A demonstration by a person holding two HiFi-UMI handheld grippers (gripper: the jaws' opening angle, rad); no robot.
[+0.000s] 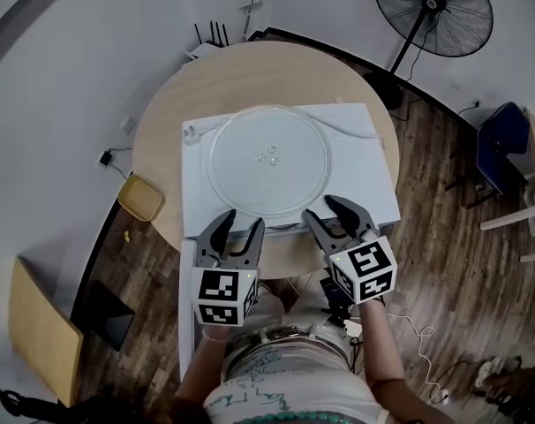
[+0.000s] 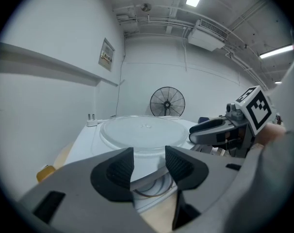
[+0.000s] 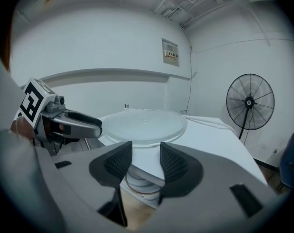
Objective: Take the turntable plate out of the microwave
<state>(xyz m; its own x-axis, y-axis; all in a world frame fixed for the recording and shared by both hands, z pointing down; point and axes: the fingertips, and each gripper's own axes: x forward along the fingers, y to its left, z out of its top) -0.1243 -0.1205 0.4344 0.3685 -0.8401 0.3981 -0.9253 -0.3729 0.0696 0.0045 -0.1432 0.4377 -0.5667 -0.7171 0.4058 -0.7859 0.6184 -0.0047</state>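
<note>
Turntable plate (image 1: 269, 179) atop microwave (image 1: 366, 148), round table (image 1: 162, 122), wood floor (image 1: 444, 210) — left gripper (image 1: 242, 221), right gripper (image 1: 322, 208) jaws apart, empty

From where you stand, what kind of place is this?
Probably an office or workroom, not a home kitchen: a standing fan, a round table and bare overhead pipes.

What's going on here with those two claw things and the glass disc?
A person holds a gripper in each hand. The glass turntable plate lies flat on top of the white microwave on a round table. The left gripper and right gripper hover at the microwave's near edge, jaws open, holding nothing.
</note>
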